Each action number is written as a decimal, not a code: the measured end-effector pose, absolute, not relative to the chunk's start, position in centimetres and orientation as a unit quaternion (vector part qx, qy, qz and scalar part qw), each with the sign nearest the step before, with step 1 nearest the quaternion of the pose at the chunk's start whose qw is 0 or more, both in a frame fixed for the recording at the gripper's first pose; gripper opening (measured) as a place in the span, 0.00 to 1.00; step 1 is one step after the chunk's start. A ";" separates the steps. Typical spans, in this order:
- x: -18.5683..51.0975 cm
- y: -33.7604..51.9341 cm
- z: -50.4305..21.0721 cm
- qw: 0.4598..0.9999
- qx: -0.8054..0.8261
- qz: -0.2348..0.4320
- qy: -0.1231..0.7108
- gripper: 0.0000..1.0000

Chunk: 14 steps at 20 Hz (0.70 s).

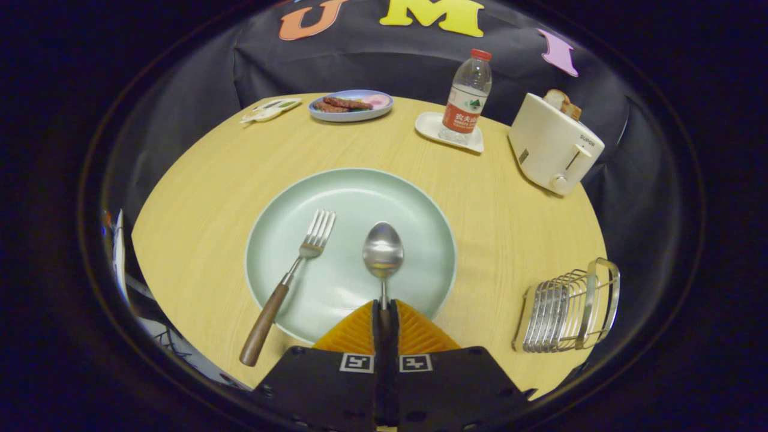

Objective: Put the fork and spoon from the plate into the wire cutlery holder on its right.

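Two utensils remain on the plate [414, 198] at frame centre: the fork [291, 273] lies untouched left, while the hand-held gripper [384, 312] has its fingers closed on the spoon [383, 252] handle. Nothing sits in the wire cutlery holder [567, 309], lower right on the table [510, 198].

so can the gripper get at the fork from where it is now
Probably not yet: the gripper is shut on the spoon handle. Otherwise the fork lies unobstructed just left of the fingers, its handle overhanging the plate rim.
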<state>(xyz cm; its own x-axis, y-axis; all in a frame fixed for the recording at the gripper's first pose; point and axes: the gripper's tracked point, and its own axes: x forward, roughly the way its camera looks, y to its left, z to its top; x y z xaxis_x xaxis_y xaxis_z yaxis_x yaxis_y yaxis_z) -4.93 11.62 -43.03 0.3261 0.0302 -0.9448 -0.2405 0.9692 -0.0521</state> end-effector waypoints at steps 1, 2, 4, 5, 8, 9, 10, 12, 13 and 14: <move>-5.0 11.7 -42.6 0.806 -0.082 0.087 0.579 0.00; -4.9 11.7 -41.9 0.807 -0.074 0.087 0.580 0.01; -4.8 11.3 -40.1 0.808 -0.061 0.083 0.581 0.01; -4.8 11.1 -38.7 0.805 -0.047 0.082 0.585 0.01; -4.8 9.7 -34.0 0.802 -0.003 0.073 0.593 0.01; -4.5 8.6 -32.1 0.803 0.003 0.069 0.592 0.01; -4.4 7.2 -30.4 0.804 0.003 0.064 0.591 0.00; -4.2 3.8 -27.3 0.807 0.006 0.047 0.589 0.01; -4.1 1.8 -26.0 0.807 0.003 0.034 0.589 0.01; -4.2 -0.1 -25.3 0.805 -0.004 0.020 0.593 0.01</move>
<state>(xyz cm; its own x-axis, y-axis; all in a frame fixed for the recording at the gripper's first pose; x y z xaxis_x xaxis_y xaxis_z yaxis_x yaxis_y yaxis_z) -4.20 -0.12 -25.31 0.2954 0.0282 -0.9550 -0.0378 0.9991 0.0178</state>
